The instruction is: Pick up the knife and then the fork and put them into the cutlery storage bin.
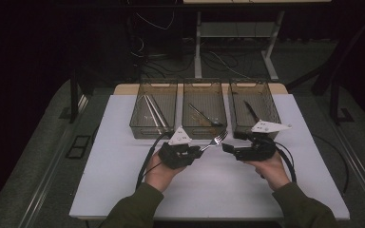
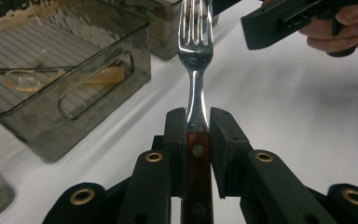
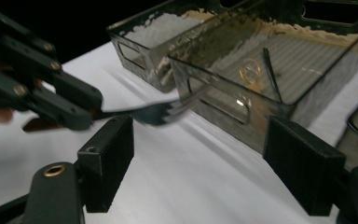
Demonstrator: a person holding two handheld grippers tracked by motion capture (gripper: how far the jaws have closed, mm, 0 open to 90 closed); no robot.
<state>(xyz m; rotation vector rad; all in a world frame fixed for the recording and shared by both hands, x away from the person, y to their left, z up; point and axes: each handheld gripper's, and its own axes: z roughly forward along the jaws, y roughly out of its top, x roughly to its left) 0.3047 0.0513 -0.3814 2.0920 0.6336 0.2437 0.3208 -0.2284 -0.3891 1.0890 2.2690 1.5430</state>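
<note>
**Fork held over the mat**

My left gripper (image 1: pixel 197 153) clamps the fork (image 1: pixel 214 141) by its wooden handle, tines pointing far-right toward the middle bin (image 1: pixel 204 108). My right gripper (image 1: pixel 228 148) stands wide, empty, apparently just right of the tines.

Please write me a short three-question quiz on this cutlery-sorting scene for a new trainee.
1. True or false: the left gripper is shut on the fork at its wooden handle.
2. How many clear bins stand at the far side of the table?
3. Multiple choice: the right gripper is A) shut on the fork, B) open with nothing between its fingers, C) shut on a knife.

Key
1. True: the fingers press the handle from both sides, tines pointing away.
2. Three, side by side: left bin, middle bin, right bin.
3. B: its fingers stand wide apart, near the fork's tines.
</note>
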